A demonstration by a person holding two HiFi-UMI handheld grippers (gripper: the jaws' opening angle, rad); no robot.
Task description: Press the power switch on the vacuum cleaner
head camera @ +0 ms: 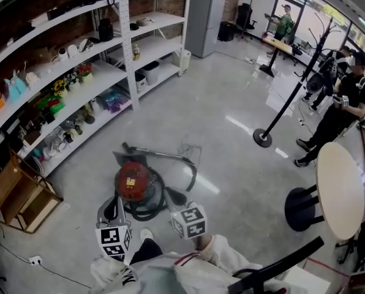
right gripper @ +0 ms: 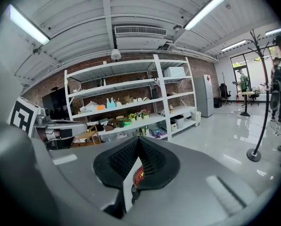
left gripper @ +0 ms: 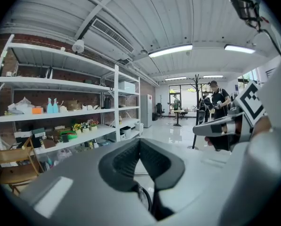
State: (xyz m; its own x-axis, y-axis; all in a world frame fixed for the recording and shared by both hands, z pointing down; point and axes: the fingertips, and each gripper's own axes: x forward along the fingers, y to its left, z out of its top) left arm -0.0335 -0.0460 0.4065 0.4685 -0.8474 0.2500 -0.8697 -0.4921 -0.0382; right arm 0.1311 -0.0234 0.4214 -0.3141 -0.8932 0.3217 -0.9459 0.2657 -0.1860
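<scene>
The red vacuum cleaner (head camera: pixel 132 181) lies on the grey floor just ahead of me, its black hose (head camera: pixel 160 202) coiled beside it and its wand (head camera: pixel 158 154) stretched out behind. My left gripper (head camera: pixel 113 202) hovers over the vacuum's near left side, jaws closed together with nothing held. My right gripper (head camera: pixel 177 204) hangs to the vacuum's right, also shut and empty. In the left gripper view the left gripper (left gripper: pixel 139 142) points level across the room. In the right gripper view a sliver of red vacuum (right gripper: pixel 137 175) shows below the right gripper (right gripper: pixel 138 141).
Long white shelves (head camera: pixel 78 72) full of small items line the left wall, with a wooden crate (head camera: pixel 17 195) at their near end. A round table (head camera: pixel 340 188) and a black coat stand (head camera: pixel 263 136) stand to the right. A person in black (head camera: pixel 342 109) waits beyond.
</scene>
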